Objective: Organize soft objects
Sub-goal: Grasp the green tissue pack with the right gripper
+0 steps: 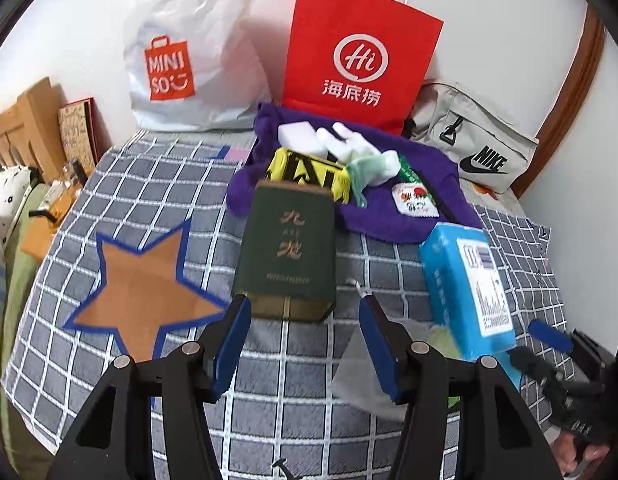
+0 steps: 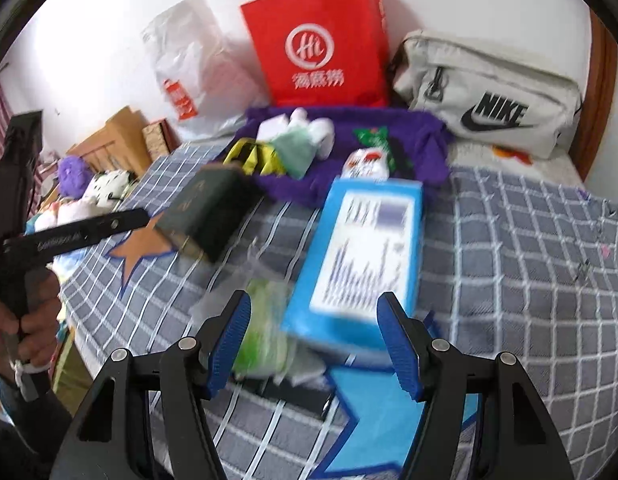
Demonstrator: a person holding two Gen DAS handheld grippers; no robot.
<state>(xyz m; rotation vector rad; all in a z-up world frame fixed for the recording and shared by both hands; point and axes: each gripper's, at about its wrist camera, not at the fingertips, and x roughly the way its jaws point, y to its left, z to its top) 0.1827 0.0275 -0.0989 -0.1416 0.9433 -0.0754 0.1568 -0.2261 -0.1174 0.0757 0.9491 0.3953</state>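
Note:
A purple towel (image 1: 397, 216) lies at the back of the checked bed cover, also in the right wrist view (image 2: 413, 148). On it sit white and green soft items (image 1: 365, 156), a white sponge (image 1: 297, 136) and a yellow packet (image 1: 309, 174). A dark green box (image 1: 287, 252) lies just ahead of my open left gripper (image 1: 305, 344). A blue tissue pack (image 2: 361, 256) lies just ahead of my open right gripper (image 2: 313, 340), with a clear bag of green material (image 2: 265, 328) beside its left finger. Both grippers are empty.
A brown star mat (image 1: 145, 292) lies left and a blue star mat (image 2: 385, 412) lies under the right gripper. A white Miniso bag (image 1: 189, 60), a red paper bag (image 1: 357, 56) and a grey Nike bag (image 1: 469, 148) stand along the back wall. Clutter lines the bed's left edge.

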